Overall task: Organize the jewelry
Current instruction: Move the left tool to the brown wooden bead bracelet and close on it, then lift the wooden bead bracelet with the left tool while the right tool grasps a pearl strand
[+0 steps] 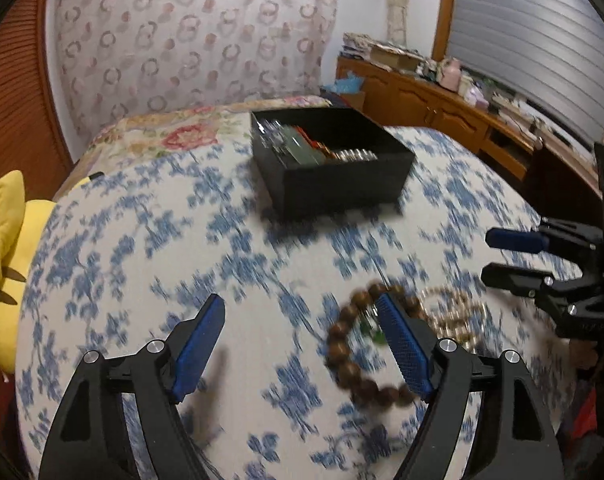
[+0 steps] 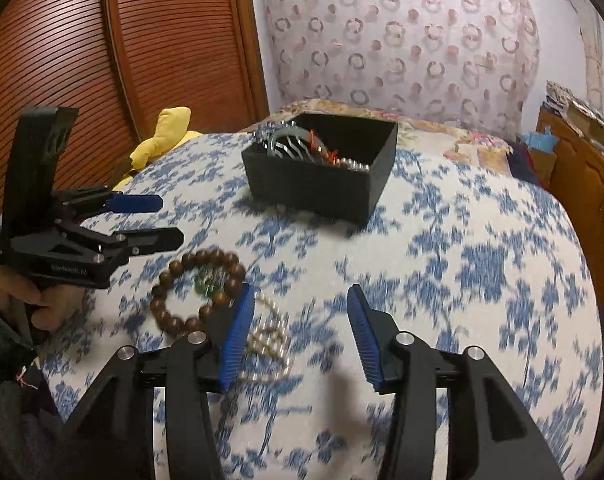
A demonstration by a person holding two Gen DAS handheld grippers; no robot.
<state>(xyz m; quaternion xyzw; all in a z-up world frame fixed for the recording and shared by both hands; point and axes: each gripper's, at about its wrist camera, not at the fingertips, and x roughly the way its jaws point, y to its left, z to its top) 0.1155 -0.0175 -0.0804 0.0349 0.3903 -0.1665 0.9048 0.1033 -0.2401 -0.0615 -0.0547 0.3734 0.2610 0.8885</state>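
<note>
A brown wooden bead bracelet (image 1: pixel 344 354) (image 2: pixel 174 288) lies on the blue-flowered bedspread with a small green piece inside its ring. A pale pearl bracelet (image 1: pixel 456 316) (image 2: pixel 268 342) lies beside it. A black open box (image 1: pixel 342 178) (image 2: pixel 322 184) farther back holds several pieces of jewelry. My left gripper (image 1: pixel 302 308) (image 2: pixel 170 220) is open and empty, its right finger over the bead bracelet. My right gripper (image 2: pixel 300 300) (image 1: pixel 488 256) is open and empty, its left finger over the pearl bracelet.
A yellow plush toy (image 1: pixel 6 264) (image 2: pixel 162 136) lies at the bed's left edge. A wooden louvred door (image 2: pixel 102 60) stands on the left. A cluttered wooden cabinet (image 1: pixel 442 100) runs along the right. A patterned curtain (image 1: pixel 190 32) hangs behind the bed.
</note>
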